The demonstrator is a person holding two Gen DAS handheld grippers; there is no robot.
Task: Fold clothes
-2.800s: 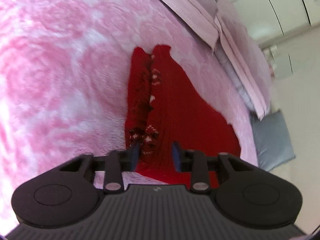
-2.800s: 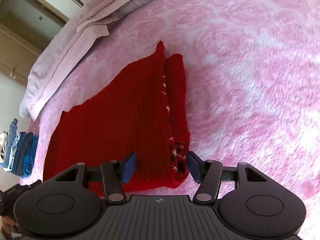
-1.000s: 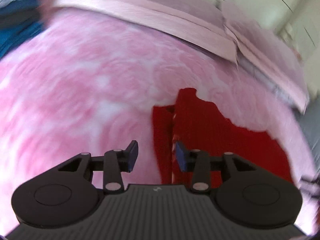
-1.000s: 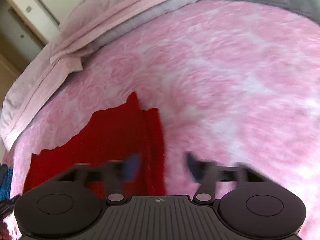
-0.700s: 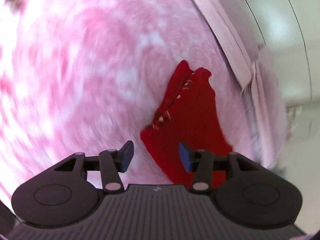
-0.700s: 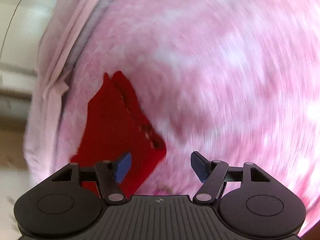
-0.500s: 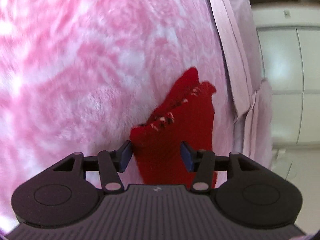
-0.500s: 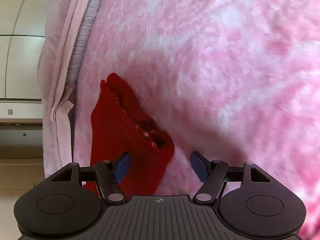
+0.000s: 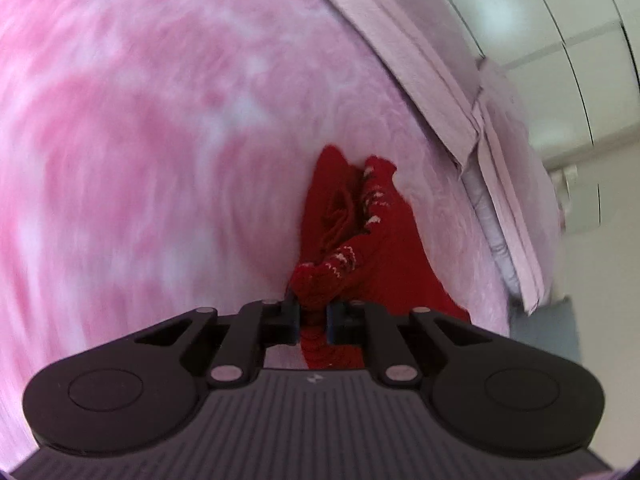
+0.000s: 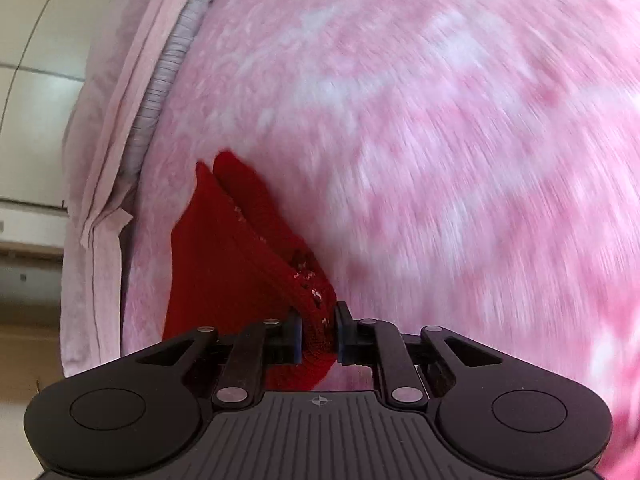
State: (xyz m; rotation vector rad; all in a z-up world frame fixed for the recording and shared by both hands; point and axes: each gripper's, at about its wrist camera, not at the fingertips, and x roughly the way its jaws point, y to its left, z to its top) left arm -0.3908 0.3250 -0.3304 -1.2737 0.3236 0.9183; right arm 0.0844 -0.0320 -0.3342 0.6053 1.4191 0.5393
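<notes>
A red knitted garment (image 9: 384, 248) with white flecks along one edge lies on a fluffy pink blanket (image 9: 140, 140). My left gripper (image 9: 313, 317) is shut on a bunched near corner of it, and the fabric rises from the blanket into the jaws. In the right wrist view the same red garment (image 10: 224, 264) stretches away to the left. There my right gripper (image 10: 319, 338) is shut on another near corner, with red knit pinched between the blue pads. Both held corners are lifted; the far end still rests on the blanket.
Pale pink pillows and folded bedding (image 9: 460, 92) run along the head of the bed, also seen as pink bedding (image 10: 116, 120) in the right wrist view. Cupboard doors (image 9: 560, 20) stand beyond. A grey-blue cushion (image 9: 548, 332) sits at the bed's right edge.
Half a second ago both grippers stood open over the garment's near corners. Both have now shut on the red knit and lifted its edge off the blanket.
</notes>
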